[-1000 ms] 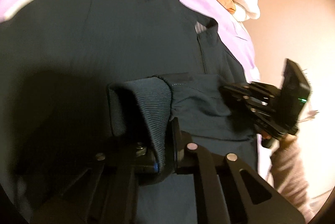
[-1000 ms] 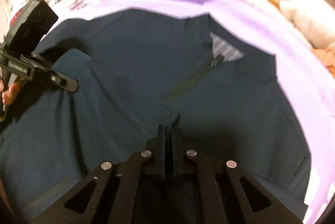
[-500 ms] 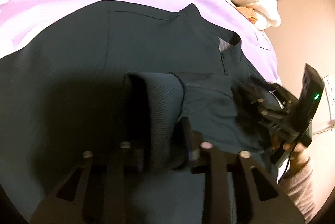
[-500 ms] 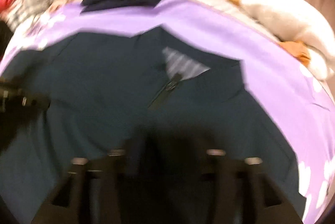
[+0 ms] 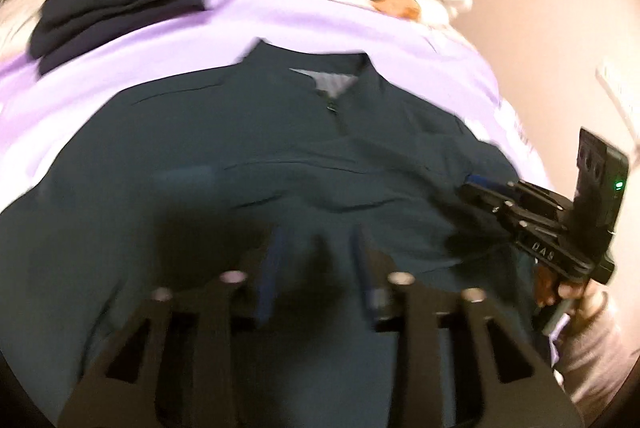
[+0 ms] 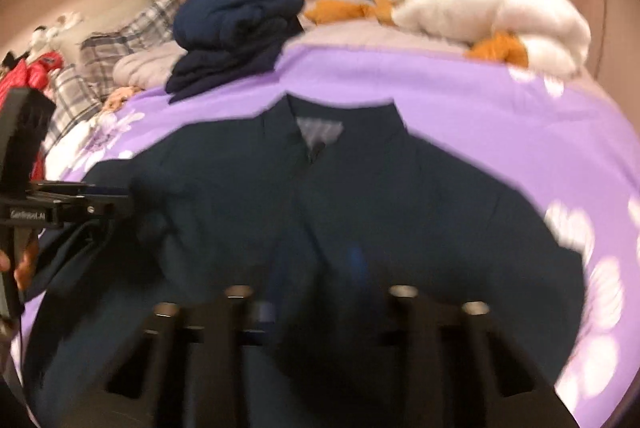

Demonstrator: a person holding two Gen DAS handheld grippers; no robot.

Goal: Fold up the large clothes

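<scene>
A dark teal zip jacket (image 5: 240, 168) (image 6: 400, 208) lies face up on the purple sheet (image 5: 280, 20), collar at the far end and sleeves folded in over the chest. My left gripper (image 5: 316, 268) hovers over the lower front. Its jaws are closing but still apart, and only the flat cloth below shows through the gap. In the right wrist view the left gripper (image 6: 116, 198) reaches in from the left edge. My right gripper (image 6: 316, 276) is blurred over the jacket's middle, its jaws also closing with a gap and nothing gripped. The right gripper (image 5: 476, 188) also shows over the jacket's right side.
A folded navy pile (image 6: 236, 28) sits beyond the collar. A white and orange plush (image 6: 480, 8) lies at the far right, with plaid pillows (image 6: 120, 40) and a red item (image 6: 36, 72) at the far left. A curtain hangs behind the bed. A sleeved hand (image 5: 580, 328) holds the right gripper.
Both grippers let go of the sleeve ends they were shut on, opened and drew back and up from the jacket. The sleeves now lie flat on the chest, and more of the bed shows.
</scene>
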